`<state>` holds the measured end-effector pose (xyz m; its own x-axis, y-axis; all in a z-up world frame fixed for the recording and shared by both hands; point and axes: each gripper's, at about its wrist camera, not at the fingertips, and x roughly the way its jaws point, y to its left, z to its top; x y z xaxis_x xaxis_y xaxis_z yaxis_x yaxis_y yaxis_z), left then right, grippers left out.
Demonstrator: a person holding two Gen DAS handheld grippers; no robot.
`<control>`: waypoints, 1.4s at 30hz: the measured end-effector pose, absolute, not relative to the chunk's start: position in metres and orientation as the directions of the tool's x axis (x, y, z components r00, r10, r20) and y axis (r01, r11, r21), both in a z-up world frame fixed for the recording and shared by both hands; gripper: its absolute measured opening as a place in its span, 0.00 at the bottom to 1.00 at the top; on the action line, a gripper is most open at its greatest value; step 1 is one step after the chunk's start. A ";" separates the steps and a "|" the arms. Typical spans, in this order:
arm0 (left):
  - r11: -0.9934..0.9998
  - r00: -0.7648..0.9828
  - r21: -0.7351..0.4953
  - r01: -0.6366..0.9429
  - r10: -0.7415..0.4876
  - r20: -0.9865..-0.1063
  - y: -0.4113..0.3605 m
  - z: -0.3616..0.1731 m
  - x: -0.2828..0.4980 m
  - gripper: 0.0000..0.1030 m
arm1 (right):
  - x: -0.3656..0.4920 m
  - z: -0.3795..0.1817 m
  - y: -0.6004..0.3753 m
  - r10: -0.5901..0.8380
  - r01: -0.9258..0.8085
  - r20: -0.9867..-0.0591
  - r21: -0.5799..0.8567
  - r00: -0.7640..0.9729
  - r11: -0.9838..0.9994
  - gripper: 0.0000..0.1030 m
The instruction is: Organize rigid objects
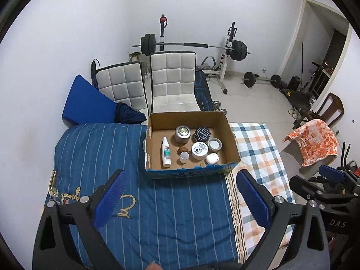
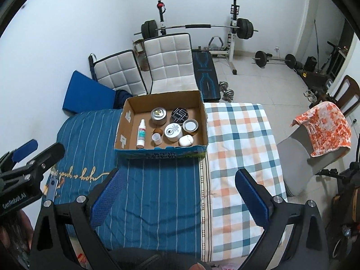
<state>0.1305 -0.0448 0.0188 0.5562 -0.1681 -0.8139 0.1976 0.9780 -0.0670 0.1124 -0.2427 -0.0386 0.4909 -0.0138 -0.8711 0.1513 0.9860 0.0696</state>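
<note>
A: Box [image 1: 191, 155] sits just ahead of the left gripper [image 1: 180, 202], a little beyond its fingertips, on the bed [image 1: 157, 213]. From the right gripper [image 2: 177, 200] it lies ahead and slightly to the left.

B: And the grippers themselves?

A: Both have their jaws spread wide with nothing between them, hovering over the bedding.

B: How far along would you say?

A: Near the end, I'd judge. Every loose item I can find is already inside the box: a white spray bottle [image 1: 166, 151] lying flat on the left, a metal tin [image 1: 182, 134], a black round tin [image 1: 202, 133], a white jar [image 1: 199, 150], a glass jar [image 1: 214, 144], a small white case [image 1: 212, 158], and a small white cup [image 1: 184, 156] with a brown lid [image 1: 182, 150] behind it. I see nothing rigid left out on the blue striped quilt [image 2: 146, 191] or the checked sheet [image 2: 238, 144].

B: Any writing?

A: The left gripper's body reads "GenRobot.AI" in the right view; "DAS" shows on the right gripper in the left view. The quilt has gold script embroidery, partly "good". The box front carries print too small to read.
</note>
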 end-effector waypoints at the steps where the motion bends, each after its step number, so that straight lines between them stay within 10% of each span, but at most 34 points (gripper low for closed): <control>1: 0.979 0.560 -0.066 0.195 -0.167 -0.812 -0.045 0.018 0.131 0.97 | 0.114 -0.039 -0.245 -0.021 0.160 -0.870 0.067 0.493 0.985 0.98; 42: 0.993 0.619 -0.013 0.119 -0.084 -0.781 -0.051 0.011 0.143 0.97 | 0.139 -0.026 -0.250 -0.106 0.180 -0.823 -0.005 0.558 0.984 0.98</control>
<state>0.1432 -0.0514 0.0110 0.6187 -0.0842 -0.7811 0.1191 0.9928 -0.0127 0.1395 -0.2503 -0.0261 0.5579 -0.1061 -0.8231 0.1799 0.9837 -0.0049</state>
